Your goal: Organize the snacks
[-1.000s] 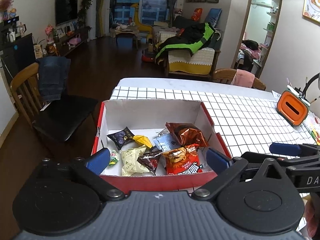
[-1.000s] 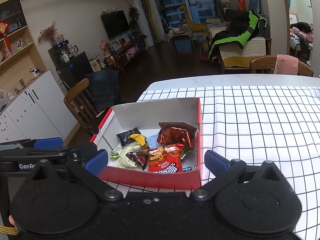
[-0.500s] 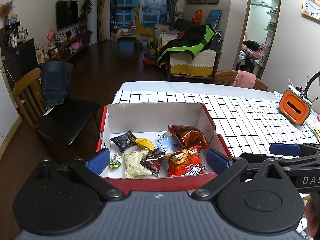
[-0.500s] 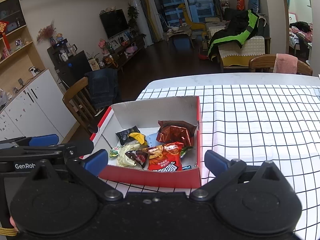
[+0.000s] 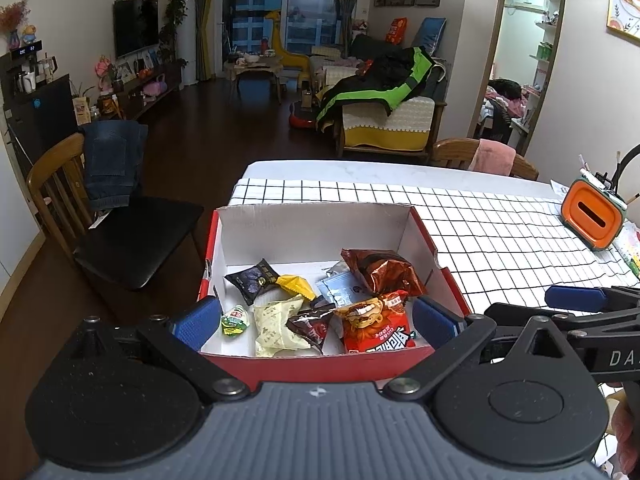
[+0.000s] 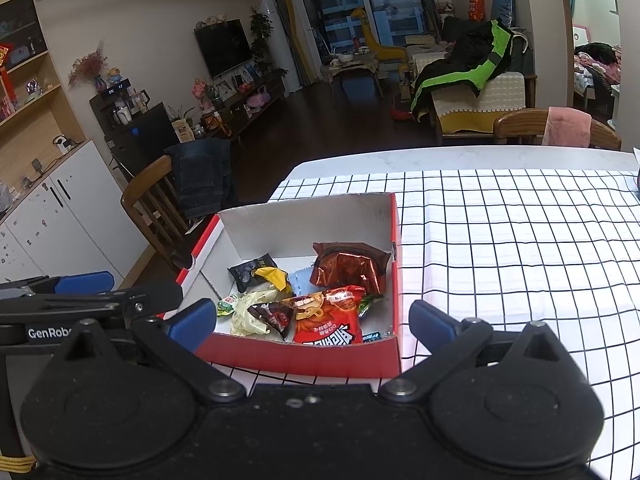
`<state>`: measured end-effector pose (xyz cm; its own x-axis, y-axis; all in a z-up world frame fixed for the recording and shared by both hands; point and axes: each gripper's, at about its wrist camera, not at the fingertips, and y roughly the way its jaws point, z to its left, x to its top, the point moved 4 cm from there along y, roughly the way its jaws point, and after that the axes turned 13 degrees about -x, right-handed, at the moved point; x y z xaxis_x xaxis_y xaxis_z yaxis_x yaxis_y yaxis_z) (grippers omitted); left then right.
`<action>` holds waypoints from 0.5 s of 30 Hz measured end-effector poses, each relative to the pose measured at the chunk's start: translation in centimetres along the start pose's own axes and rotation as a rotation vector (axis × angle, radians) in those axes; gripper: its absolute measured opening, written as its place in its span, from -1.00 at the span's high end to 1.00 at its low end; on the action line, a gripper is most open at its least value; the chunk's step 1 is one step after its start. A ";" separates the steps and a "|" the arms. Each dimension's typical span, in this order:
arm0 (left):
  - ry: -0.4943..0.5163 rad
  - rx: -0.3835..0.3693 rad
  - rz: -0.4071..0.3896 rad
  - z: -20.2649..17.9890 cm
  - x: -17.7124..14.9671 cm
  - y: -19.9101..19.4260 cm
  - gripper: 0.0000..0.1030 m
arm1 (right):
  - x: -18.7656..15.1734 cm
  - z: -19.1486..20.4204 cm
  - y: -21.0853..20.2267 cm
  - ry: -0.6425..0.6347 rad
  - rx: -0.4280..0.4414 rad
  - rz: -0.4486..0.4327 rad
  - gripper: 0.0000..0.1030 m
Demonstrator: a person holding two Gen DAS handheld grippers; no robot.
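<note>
Both are held released and empty: left hand-held gripper (image 5: 316, 318), right hand-held gripper (image 6: 312, 318), with the snack-filled red box (image 5: 320, 368) framed at centre on the table (image 5: 500, 232).

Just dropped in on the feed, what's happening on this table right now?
A person holds both grippers in front of a red box on the checked tablecloth. The left gripper and the right gripper are both open and empty. The snacks all lie inside the box: a red chip bag, a brown foil bag, a pale yellow packet, a dark packet and some smaller ones. An orange holder stands off to the right.
</note>
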<state>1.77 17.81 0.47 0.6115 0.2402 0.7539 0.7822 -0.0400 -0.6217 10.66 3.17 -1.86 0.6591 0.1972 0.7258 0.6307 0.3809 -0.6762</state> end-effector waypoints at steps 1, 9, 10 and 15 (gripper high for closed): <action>-0.004 -0.002 0.001 0.1 0.0 0.0 -1.00 | 0.0 0.0 0.0 0.001 0.000 0.000 -1.00; 0.004 -0.012 0.013 0.2 -0.1 0.2 -1.00 | -0.1 0.1 0.3 0.004 -0.007 0.008 -1.00; 0.003 -0.012 0.014 0.2 -0.1 0.2 -1.00 | -0.1 0.2 0.3 0.004 -0.008 0.008 -1.00; 0.005 -0.017 0.016 0.3 -0.1 0.2 -1.00 | -0.1 0.2 0.4 0.009 -0.013 0.010 -1.00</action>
<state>1.80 18.04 0.22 0.6241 0.2348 0.7452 0.7745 -0.0602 -0.6297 10.78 3.45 -2.15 0.6690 0.1924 0.7179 0.6292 0.3675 -0.6848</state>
